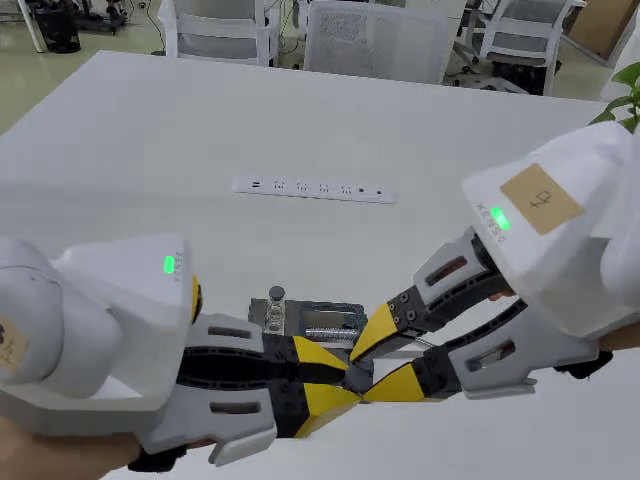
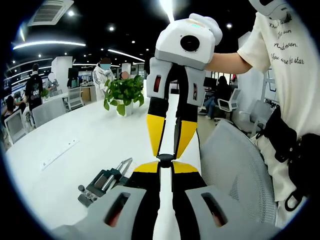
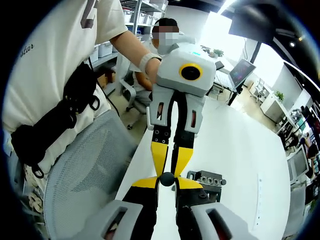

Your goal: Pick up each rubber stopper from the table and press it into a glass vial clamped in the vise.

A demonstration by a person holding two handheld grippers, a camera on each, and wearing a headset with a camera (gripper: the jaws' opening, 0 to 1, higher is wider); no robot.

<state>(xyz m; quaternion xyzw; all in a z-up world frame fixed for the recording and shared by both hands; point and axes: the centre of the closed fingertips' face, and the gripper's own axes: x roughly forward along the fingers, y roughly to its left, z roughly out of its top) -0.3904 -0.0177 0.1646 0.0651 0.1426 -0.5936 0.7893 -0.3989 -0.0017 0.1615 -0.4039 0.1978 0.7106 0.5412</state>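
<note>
Left gripper (image 1: 348, 384) and right gripper (image 1: 364, 368) pinch one rubber stopper (image 3: 167, 179) tip-to-tip.

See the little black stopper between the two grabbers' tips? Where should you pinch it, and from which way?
Pinch the rubber stopper across its round sides, one jaw on each side, coming in straight along the jaws. It looks small and rounded and sits where the left gripper and right gripper meet tip to tip, so a fingertip pinch probably suits best.
</note>
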